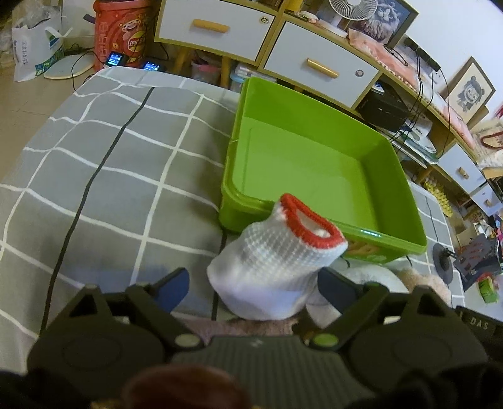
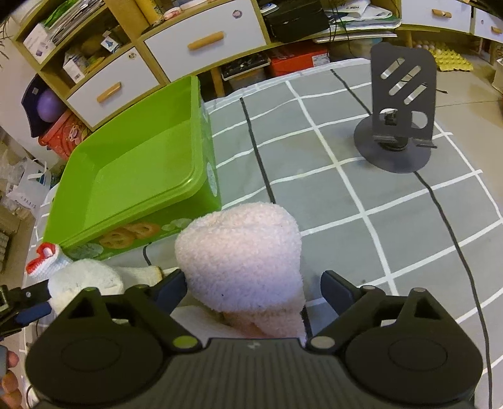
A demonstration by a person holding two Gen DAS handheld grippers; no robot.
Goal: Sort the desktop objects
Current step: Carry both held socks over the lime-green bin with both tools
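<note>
The green bin (image 1: 314, 151) is sitting empty on the grey checked cloth (image 1: 110, 157) while, just before it, the left gripper (image 1: 251, 283) is straddling a red-cuffed white sock (image 1: 273, 264) and the right gripper (image 2: 251, 286) a fluffy pink sock (image 2: 242, 251), both spread, neither visibly clamping.

One green bin (image 1: 301, 126) sits on the checked cloth. There are two rolled socks: a white one with a red cuff (image 1: 276, 261) near the bin's near left corner, and a fluffy pink one (image 2: 242, 251) just to its right. One dark phone stand (image 2: 399, 116) stands far right. Behind, at least four white drawers with wooden handles show, plus one small fan (image 1: 352, 9) and two framed pictures.
</note>
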